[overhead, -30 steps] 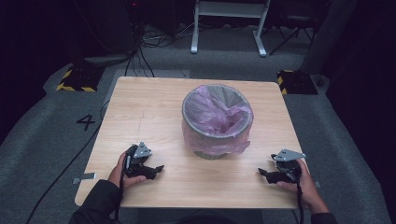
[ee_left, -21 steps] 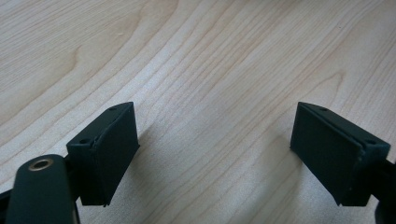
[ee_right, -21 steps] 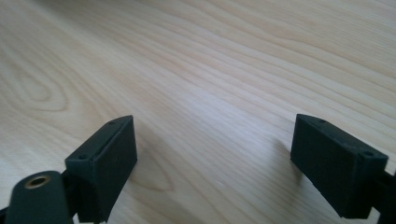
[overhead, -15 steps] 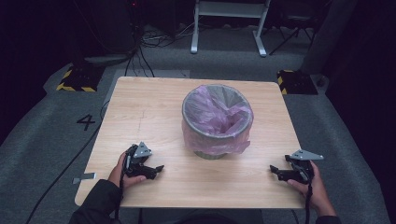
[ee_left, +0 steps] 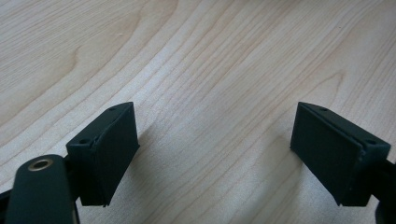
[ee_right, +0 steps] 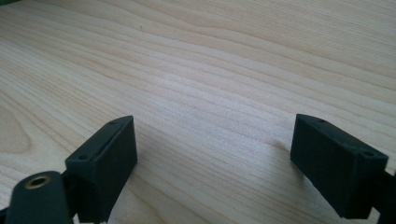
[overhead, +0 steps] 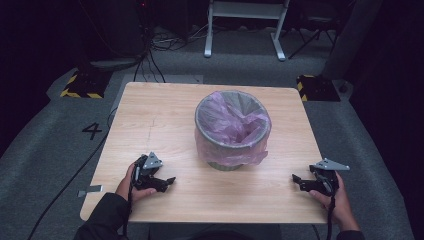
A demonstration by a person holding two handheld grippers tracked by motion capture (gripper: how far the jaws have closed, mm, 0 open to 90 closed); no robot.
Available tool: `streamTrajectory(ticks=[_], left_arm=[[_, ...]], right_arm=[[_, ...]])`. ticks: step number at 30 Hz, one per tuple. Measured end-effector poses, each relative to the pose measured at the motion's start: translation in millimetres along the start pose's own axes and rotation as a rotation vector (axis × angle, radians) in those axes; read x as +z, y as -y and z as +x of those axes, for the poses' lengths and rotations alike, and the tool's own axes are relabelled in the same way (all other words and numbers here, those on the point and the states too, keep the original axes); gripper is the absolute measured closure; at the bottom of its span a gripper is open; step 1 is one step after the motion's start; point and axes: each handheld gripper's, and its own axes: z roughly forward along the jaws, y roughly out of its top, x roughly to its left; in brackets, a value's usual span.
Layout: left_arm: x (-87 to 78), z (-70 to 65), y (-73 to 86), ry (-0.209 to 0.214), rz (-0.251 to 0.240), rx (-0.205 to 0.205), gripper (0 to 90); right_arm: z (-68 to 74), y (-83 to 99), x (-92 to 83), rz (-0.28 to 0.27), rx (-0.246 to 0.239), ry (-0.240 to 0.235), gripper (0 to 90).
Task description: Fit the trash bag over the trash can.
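Observation:
A grey waste bin (overhead: pixel 233 131) lined with a pink plastic bag (overhead: pixel 230 120) stands upright on the middle of the wooden table (overhead: pixel 165 115). My left gripper (overhead: pixel 168 183) rests low at the table's front left, held in a hand, its jaws open and pointing right toward the bin. In the left gripper view the left gripper (ee_left: pixel 215 154) has only bare wood between its black pads. My right gripper (overhead: pixel 297 182) sits at the front right corner, open, pointing left. The right gripper (ee_right: pixel 215 158) likewise has nothing between its pads.
Grey carpet surrounds the table, with a number 4 marked at the left (overhead: pixel 92 131). Cables (overhead: pixel 150 45) and a white metal stand (overhead: pixel 245 25) lie behind the table. Yellow-black striped blocks (overhead: pixel 80 85) sit near both far corners.
My right gripper has slid to the right, out toward the table's front right corner. The left gripper and the bin have stayed put.

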Motion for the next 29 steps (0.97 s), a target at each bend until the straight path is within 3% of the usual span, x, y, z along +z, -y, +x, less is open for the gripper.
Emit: streamTrajectory(ticks=[29], left_arm=[[0.5,0.2,-0.2,0.004,-0.001,-0.005,14.7]], right_arm=[[-0.2,-0.4,0.4,-0.001,-0.005,-0.002,14.9]])
